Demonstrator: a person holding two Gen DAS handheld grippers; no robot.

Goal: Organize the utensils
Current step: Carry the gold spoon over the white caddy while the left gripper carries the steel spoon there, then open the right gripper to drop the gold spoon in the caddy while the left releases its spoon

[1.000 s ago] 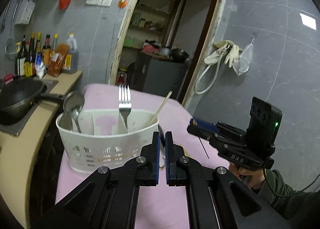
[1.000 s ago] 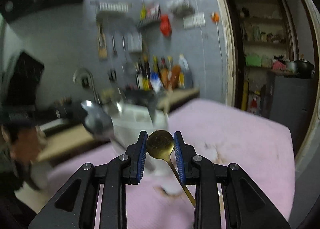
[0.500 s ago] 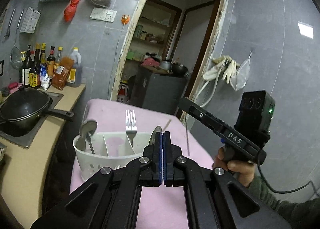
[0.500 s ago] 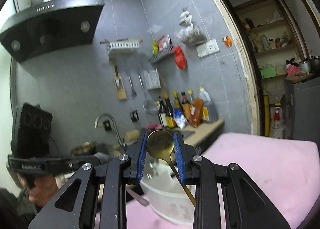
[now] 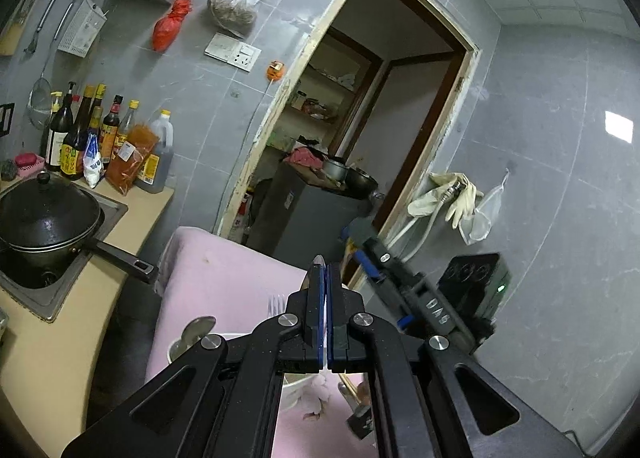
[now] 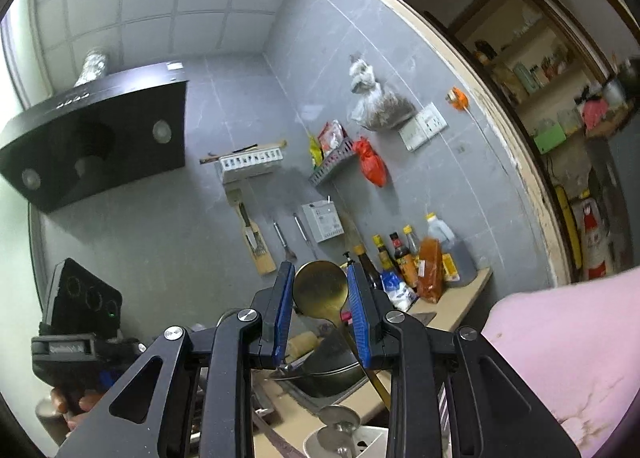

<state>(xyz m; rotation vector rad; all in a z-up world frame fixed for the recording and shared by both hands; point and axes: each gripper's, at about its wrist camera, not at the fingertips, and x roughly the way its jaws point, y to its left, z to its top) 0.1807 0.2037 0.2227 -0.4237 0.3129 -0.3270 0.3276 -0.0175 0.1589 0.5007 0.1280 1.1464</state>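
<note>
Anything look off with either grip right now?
Yes. The right gripper holds the gold spoon by its bowl, handle hanging down, an awkward grip for dropping it into the white caddy. The left gripper is clamped on a thin metal blade tip.

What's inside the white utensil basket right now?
In the white utensil basket, a silver spoon and a fork stand upright. The left gripper covers most of it, so the dividers, the floor and any other utensils are hidden.
</note>
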